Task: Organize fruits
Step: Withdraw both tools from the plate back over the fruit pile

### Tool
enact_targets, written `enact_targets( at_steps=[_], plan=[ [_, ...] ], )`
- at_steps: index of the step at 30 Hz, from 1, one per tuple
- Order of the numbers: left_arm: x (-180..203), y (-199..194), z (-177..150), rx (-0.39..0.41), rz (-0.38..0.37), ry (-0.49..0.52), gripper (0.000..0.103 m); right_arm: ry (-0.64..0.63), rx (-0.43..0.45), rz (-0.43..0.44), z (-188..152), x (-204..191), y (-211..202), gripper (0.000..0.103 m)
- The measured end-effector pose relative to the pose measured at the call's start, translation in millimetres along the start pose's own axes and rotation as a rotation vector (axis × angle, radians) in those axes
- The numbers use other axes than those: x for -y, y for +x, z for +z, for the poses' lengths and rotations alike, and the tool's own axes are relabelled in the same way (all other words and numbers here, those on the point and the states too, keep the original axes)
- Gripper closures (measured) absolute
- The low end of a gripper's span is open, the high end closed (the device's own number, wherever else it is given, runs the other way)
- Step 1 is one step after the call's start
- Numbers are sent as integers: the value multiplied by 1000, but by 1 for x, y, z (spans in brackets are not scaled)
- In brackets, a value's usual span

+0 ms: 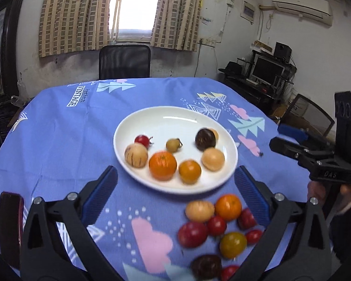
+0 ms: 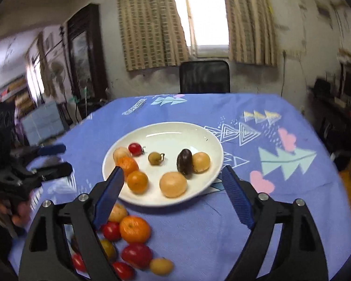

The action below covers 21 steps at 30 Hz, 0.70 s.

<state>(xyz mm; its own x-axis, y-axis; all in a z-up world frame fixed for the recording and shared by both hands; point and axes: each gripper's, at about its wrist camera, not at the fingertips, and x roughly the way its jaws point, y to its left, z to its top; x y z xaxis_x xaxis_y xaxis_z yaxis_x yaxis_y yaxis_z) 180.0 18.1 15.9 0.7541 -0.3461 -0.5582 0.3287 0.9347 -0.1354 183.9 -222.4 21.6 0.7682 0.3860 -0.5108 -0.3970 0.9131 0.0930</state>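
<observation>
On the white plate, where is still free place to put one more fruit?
The far half of the white plate is bare, behind the red cherry tomato and the dark fruit. The near half is crowded with oranges and tan fruits.

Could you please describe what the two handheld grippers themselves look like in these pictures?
Both the left gripper and right gripper have black angular frames with silver bolts and ribbed blue finger pads. The right one, seen side-on, bears raised "DAS" lettering.
</observation>
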Motion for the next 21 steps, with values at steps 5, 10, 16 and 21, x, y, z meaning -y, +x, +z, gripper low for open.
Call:
enact_targets(
  at_steps=[5,10,16,21],
  plan=[
    [13,-6,-36,-65,-36,86,2,-72,-76,103,-27,-12,-6,22],
    [24,-11,-51,-78,-75,126,2,-212,-227,146,-53,-38,9,40],
    [28,-12,-56,-88,-56,151,2,-217,-294,188,-66,-44,23,48],
    [24,-14,-56,-90,-76,129,2,-200,-322,181,-69,-47,31,50]
  ],
)
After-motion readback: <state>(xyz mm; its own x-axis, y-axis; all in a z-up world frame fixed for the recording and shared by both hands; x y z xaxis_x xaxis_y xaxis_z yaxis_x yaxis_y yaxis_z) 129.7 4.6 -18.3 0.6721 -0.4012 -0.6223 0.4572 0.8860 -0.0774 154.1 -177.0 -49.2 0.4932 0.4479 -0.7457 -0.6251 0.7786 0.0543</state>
